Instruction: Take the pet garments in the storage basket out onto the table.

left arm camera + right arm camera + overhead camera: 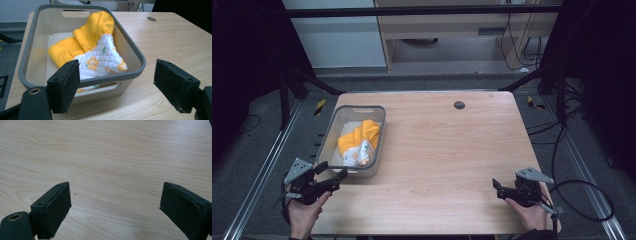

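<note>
**Op A:** Entry from my remote station. I see the left gripper (333,173) held at the near left corner of the table (447,150), just short of the grey bin (343,175). Its 2 jaws stand wide apart with nothing between them, so released.

**Op B:** Confirmed on my screen. In the left gripper view the near wall of the grey bin (136,72) crosses the gap between the jaws. The yellow and white quilted cloth (100,53) lies bunched inside the bin, leaning on the right wall, its yellow part rising above the rim.

**Op A:** So the near wall and its handle slot stand between the jaws and the cloth. Right side?

**Op B:** The right gripper (498,188) sits at the near right corner, well apart from the bin. I note 2 jaws apart over bare wood in the right gripper view, gripping nothing.

**Op A:** Surroundings: 1 dark round grommet (459,105) near the far edge of the table. A black cable (584,200) loops on the floor to the right. 2 yellow and black tape marks (320,106) lie on the floor past the far corners.

**Op B:** Logged. The tabletop between the 2 grippers carries nothing in my view.
</note>
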Motion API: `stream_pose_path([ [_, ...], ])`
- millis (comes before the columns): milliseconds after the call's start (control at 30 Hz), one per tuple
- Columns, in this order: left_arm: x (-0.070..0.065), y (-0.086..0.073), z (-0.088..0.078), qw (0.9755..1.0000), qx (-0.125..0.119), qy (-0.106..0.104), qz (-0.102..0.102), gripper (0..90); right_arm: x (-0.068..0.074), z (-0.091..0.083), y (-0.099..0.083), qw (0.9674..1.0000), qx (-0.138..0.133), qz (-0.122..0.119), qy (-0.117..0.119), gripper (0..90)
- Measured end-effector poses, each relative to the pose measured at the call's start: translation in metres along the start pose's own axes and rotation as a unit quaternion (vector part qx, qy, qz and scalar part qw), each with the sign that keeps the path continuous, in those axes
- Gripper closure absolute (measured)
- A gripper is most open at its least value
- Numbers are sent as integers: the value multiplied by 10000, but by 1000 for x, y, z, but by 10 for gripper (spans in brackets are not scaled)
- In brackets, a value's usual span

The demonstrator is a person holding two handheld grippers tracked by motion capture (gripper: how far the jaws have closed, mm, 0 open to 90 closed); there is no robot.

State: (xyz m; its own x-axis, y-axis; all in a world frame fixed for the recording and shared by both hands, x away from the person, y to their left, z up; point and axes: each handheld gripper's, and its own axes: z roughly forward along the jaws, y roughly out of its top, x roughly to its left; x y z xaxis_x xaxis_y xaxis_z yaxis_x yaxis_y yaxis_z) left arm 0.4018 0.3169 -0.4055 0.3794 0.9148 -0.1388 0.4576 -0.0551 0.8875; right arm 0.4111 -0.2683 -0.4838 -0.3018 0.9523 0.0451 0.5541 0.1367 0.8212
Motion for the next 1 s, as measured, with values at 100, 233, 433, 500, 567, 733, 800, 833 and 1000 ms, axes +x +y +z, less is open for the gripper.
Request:
stream_pose_path([
  [100,-2,5,2,10000,3,-12,51,206,0,0,0,10000,-20,-16,-11,103],
  [233,-3,12,3,9999,-23,-59,78,206,0,-1,1,10000,-75,-31,-44,120],
  [433,-4,24,8,9999,-62,-87,125,206,0,-2,2,9999,-109,-14,-59,144],
  [500,-3,28,9,9998,-89,-109,129,206,0,-2,2,9999,-116,0,-57,151],
  [567,-2,31,9,9998,-98,-122,125,206,0,-3,3,9998,-153,-5,-102,160],
  [733,1,38,12,9999,-63,-105,106,207,-2,-3,4,9998,-200,29,-78,165],
  [800,2,40,13,9999,-63,-96,100,207,-1,-3,3,9998,-164,26,-68,167],
  [833,2,40,13,9999,-63,-96,100,207,-1,-3,3,9998,-164,26,-68,167],
  [1000,4,50,20,9999,5,-48,150,208,-1,-3,4,9999,-165,9,-40,175],
])
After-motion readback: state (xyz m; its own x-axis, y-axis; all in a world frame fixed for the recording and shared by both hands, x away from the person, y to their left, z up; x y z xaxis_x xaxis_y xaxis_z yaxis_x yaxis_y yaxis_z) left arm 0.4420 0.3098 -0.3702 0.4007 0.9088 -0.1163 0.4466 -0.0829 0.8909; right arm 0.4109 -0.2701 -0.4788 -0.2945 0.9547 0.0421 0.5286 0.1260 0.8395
